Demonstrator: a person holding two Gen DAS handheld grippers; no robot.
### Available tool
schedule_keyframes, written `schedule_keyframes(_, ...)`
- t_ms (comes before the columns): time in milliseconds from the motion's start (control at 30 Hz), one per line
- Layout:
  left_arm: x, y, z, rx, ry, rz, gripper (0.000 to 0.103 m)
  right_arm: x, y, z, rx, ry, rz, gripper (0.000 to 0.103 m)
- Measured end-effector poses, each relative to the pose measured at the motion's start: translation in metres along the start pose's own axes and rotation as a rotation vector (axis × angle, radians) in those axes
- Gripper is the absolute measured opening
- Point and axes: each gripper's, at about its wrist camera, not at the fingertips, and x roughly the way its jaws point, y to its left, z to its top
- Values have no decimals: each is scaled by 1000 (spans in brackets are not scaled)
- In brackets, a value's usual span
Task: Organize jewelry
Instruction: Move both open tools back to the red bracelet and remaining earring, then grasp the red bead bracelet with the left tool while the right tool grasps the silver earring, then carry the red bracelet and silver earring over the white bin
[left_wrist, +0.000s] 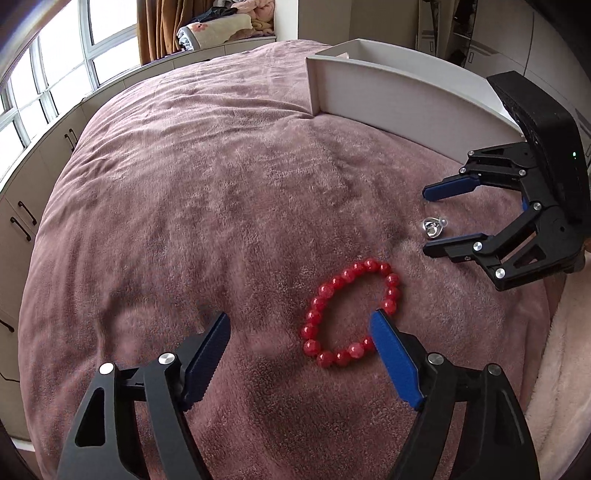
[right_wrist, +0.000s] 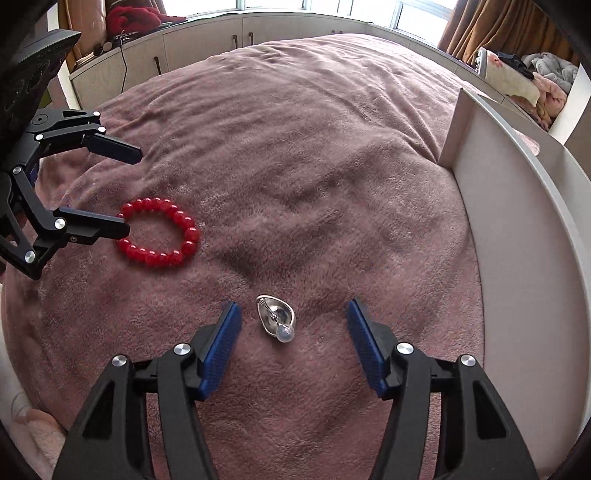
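Pink fuzzy bed (left_wrist: 221, 166): left tool (left_wrist: 299, 325) open, one finger inside red bracelet (left_wrist: 347, 314); right tool (right_wrist: 293, 321) open around silver earring (right_wrist: 276, 317), gripping nothing.

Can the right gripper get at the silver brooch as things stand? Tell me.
Probably yes: the right gripper stands open with the silver brooch lying between its fingers on the blanket, nothing covering it.

Black gripper (right_wrist: 291, 323) — blue ribbed pads
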Motion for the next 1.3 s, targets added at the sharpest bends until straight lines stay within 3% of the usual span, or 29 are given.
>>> schedule_keyframes(167,6,-4,-6,9,15,-8,71,0,-7,-1,37,12,28,45)
schedule_keyframes(467,9,-14,-2,14,17,-7,38,0,-1,1,9,19,60,25)
schedule_keyframes(500,11,-14,-1,13,28,-2,29,1,0,1,6,19,61,23)
schedule_keyframes(700,12,-9,-2,-22,31,-9,15,-1,4,2,-11,3,53,21)
schedule_keyframes(933,8,0,5,-70,12,-20,15,-10,1,7,0,-42,43,21)
schedule_keyframes(1300,-23,5,55,-86,-115,5,15,-28,-12,13,54,-125,14,21)
